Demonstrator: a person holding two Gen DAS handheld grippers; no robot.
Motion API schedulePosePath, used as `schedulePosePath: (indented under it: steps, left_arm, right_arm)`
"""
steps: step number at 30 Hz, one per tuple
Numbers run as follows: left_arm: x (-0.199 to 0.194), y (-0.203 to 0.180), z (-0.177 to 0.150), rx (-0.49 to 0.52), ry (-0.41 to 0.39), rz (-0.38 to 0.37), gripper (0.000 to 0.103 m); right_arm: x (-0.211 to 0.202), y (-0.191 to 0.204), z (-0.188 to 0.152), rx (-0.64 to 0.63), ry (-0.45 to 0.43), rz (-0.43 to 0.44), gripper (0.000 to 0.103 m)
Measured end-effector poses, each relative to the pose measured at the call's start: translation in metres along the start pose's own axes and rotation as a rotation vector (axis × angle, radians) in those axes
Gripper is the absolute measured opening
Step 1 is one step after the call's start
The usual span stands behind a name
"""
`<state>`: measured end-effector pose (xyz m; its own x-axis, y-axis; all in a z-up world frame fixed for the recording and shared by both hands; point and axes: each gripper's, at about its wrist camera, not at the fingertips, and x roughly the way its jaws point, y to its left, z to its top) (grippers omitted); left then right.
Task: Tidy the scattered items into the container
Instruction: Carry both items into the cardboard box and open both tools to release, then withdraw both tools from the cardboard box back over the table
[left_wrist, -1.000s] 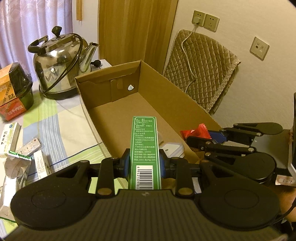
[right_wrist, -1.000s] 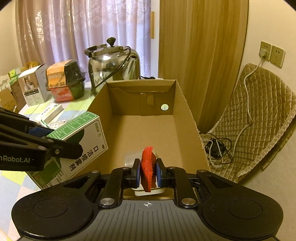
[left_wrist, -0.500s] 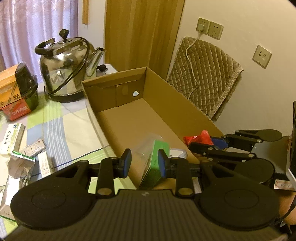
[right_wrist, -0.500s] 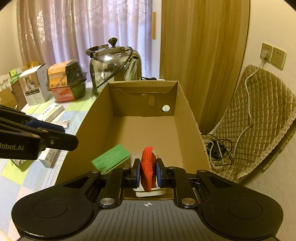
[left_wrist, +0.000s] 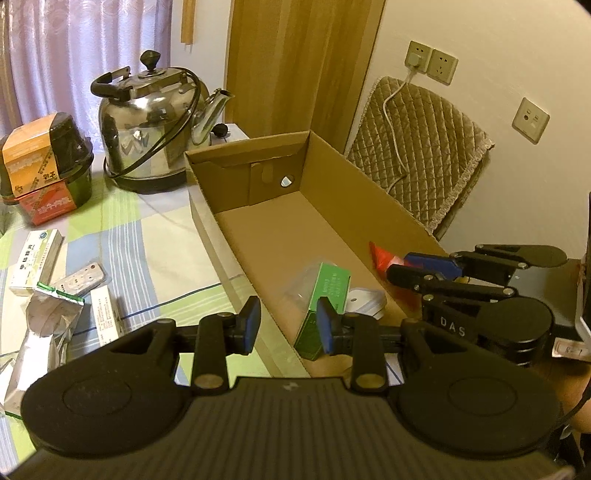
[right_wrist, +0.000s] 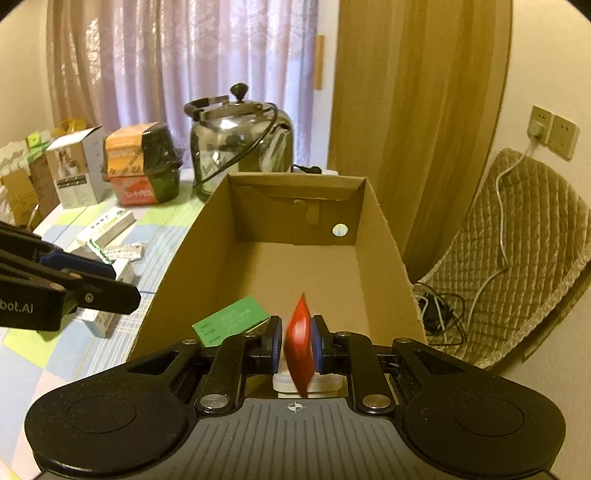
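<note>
Cardboard box (right_wrist: 380, 236), the container, stands open along the right edge of the desk (left_wrist: 162, 236), its long axis running away from both cameras toward the kettle (left_wrist: 155, 122) at the far edge. Nearest in the right wrist view, the right hand-held gripper (right_wrist: 295, 343) hangs over the box's near end with its jaws pinching a red packet (right_wrist: 300, 341) upright; the packet looks blurred and sits against the right pad, so it may be loosening. Straight below it a white case (right_wrist: 306, 384) lies on the box floor, and just to its left rests a green carton (left_wrist: 327, 302), tilted against a clear wrapper. The left hand-held gripper (left_wrist: 286, 326) hovers level above the box's near left wall, jaws spread and empty. My judgement: the red packet only needs to drop straight down, while the left side is the nearer one to what remains. That lies left of the box on the striped cloth: a silver pouch (left_wrist: 44, 325), a blister strip (left_wrist: 79, 277) and a white medicine box (left_wrist: 35, 260), well apart from the container
</note>
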<state>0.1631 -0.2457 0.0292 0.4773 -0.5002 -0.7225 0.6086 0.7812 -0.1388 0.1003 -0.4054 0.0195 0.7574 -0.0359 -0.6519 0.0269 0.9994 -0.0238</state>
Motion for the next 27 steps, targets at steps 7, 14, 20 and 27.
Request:
schedulePosePath:
  steps: [7,14,20,27]
  left_arm:
    - [-0.004,0.005,-0.003,-0.011,-0.003,0.006,0.029]
    - [-0.011,0.010,-0.007,-0.022,-0.003,0.010,0.029]
    - [-0.022,0.015,-0.009,-0.032,-0.013,0.019,0.030]
    - [-0.040,0.023,-0.017,-0.044,-0.026,0.042,0.031]
  right_arm:
    - [-0.001,0.000,-0.002,-0.004,0.000,-0.009,0.021]
    - [-0.007,0.001,-0.004,0.001,0.014,-0.005,0.021]
    - [-0.013,0.007,-0.002,0.001,0.012,-0.004,0.021]
    - [-0.024,0.018,0.001,-0.009,0.000,-0.006,0.021]
